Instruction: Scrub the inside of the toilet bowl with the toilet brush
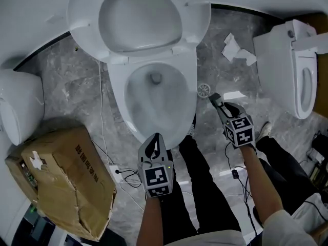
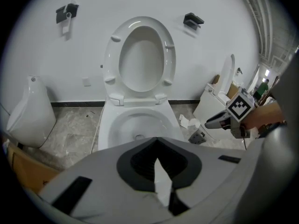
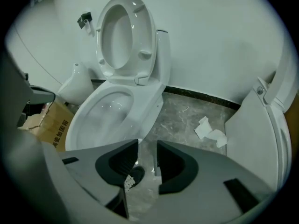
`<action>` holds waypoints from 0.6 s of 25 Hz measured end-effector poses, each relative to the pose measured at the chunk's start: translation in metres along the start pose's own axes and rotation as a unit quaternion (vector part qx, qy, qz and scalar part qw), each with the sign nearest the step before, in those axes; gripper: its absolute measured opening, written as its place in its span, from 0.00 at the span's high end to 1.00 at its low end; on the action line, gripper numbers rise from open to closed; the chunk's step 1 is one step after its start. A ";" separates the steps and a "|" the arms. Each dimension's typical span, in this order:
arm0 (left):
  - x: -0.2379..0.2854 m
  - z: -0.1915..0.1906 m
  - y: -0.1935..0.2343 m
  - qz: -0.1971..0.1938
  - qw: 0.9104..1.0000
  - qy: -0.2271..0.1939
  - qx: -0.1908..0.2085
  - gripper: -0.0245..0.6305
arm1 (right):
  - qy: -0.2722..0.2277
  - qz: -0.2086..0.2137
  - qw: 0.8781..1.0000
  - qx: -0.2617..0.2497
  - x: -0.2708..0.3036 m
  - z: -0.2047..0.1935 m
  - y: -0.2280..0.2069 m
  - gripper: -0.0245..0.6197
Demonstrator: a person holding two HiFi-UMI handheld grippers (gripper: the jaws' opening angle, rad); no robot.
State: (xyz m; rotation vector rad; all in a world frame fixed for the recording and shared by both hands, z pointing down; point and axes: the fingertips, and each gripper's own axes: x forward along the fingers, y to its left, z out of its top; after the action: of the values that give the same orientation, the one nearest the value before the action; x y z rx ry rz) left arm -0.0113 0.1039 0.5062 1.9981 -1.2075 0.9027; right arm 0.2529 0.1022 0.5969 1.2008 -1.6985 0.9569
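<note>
The white toilet bowl (image 1: 137,102) stands with seat and lid (image 1: 139,19) raised; a little water lies at the bottom. My left gripper (image 1: 155,137) hovers at the bowl's front rim, shut with nothing in it; in its own view the left gripper (image 2: 156,141) points at the bowl (image 2: 135,122). My right gripper (image 1: 213,98) is over the floor to the right of the bowl. Its jaws (image 3: 147,146) stand open around nothing. Under them lies a dark object (image 3: 134,175) that I cannot identify. No toilet brush shows in any view.
A taped cardboard box (image 1: 66,178) sits at the lower left, a white fixture (image 1: 18,106) beyond it. A second toilet (image 1: 294,65) stands at the right, crumpled tissue (image 1: 236,50) and a small round white grille (image 1: 203,90) on the floor. Cables (image 1: 120,173) trail near the person's legs (image 1: 205,188).
</note>
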 end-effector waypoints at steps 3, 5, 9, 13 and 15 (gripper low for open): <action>0.017 -0.003 -0.012 -0.016 1.000 0.004 0.017 0.93 | 0.028 -0.014 0.999 -0.024 0.016 -0.012 -0.008 0.61; 0.027 0.000 -0.019 -0.026 0.999 -0.001 0.026 0.93 | 0.045 -0.025 0.998 -0.029 0.027 -0.022 -0.015 0.58; 0.039 0.005 -0.025 -0.033 0.999 -0.008 0.028 0.93 | 0.090 -0.038 0.995 -0.026 0.054 -0.045 -0.027 0.47; 0.048 0.004 -0.035 -0.045 0.998 -0.002 0.039 0.93 | 0.124 -0.040 0.991 -0.028 0.082 -0.064 -0.036 0.39; 0.049 0.000 -0.037 -0.054 0.998 0.002 0.039 0.93 | 0.128 -0.038 0.991 -0.004 0.093 -0.069 -0.037 0.39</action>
State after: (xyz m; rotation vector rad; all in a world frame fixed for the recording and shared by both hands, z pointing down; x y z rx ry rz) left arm 0.0389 0.0943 0.5402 2.1014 -1.0652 0.9112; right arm 0.2834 0.1252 0.7125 1.0799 -1.4432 1.0085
